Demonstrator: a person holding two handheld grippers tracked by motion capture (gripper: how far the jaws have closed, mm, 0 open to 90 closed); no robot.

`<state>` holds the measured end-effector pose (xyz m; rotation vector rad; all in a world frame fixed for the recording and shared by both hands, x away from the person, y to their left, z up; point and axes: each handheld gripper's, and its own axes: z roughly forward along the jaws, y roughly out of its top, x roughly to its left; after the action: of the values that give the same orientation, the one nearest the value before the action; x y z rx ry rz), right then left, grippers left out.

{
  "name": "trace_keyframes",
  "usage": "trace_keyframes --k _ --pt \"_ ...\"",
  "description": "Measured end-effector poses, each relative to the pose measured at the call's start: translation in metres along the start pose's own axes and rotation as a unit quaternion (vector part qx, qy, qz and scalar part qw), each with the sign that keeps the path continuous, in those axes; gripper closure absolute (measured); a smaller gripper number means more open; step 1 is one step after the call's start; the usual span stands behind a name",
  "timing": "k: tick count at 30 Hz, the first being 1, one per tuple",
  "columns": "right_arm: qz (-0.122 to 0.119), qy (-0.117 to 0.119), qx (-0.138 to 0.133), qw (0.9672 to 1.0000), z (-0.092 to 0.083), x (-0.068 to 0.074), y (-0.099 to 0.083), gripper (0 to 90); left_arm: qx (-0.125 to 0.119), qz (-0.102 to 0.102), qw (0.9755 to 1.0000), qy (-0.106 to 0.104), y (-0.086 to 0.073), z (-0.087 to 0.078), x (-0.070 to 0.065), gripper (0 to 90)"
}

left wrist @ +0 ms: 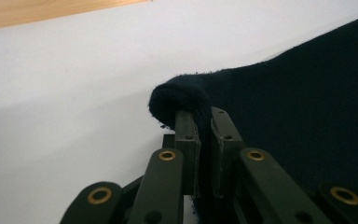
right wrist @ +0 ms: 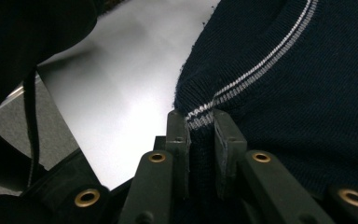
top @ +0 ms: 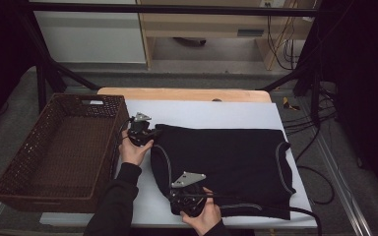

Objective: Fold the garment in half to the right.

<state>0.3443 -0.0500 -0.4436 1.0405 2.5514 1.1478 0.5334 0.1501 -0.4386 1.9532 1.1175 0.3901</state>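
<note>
A dark navy knit sweater (top: 226, 157) with thin white stripes lies folded on the white table cover (top: 202, 110). My left gripper (top: 145, 132) is at the sweater's far left corner, shut on a rolled fold of the knit (left wrist: 186, 95). Near the front edge, my right gripper (top: 184, 196) is shut on the sweater's striped edge (right wrist: 200, 119). In the right gripper view the white stripe (right wrist: 261, 65) runs up and away from the jaws. Both pinched corners sit slightly raised off the cover.
A brown woven basket (top: 59, 152) stands to the left of the table cover, beside my left hand. The wooden table edge (top: 177, 93) shows at the back. Cables (top: 315, 147) hang along the right side of the table.
</note>
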Motion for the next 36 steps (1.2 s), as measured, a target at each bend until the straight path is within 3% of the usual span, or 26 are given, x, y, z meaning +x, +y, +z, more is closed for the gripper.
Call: trace_keyframes --k 12,18,31,36 --pt "0.015 0.025 -0.031 0.9991 -0.010 0.002 0.006 79.4 -0.010 0.019 0.9997 0.010 0.018 -0.020 -0.003 83.1" --pt "0.023 0.039 -0.051 0.9977 -0.015 0.000 0.014 79.3 -0.016 0.018 0.9996 0.018 0.025 -0.029 -0.001 83.2" --pt "0.021 0.049 -0.081 0.9953 -0.022 -0.002 0.022 79.3 -0.025 0.023 0.9991 0.025 0.037 -0.042 -0.001 83.3" --pt "0.008 0.046 -0.090 0.9948 -0.024 0.001 0.030 79.3 -0.030 0.021 0.9988 0.032 0.044 -0.049 0.001 83.4"
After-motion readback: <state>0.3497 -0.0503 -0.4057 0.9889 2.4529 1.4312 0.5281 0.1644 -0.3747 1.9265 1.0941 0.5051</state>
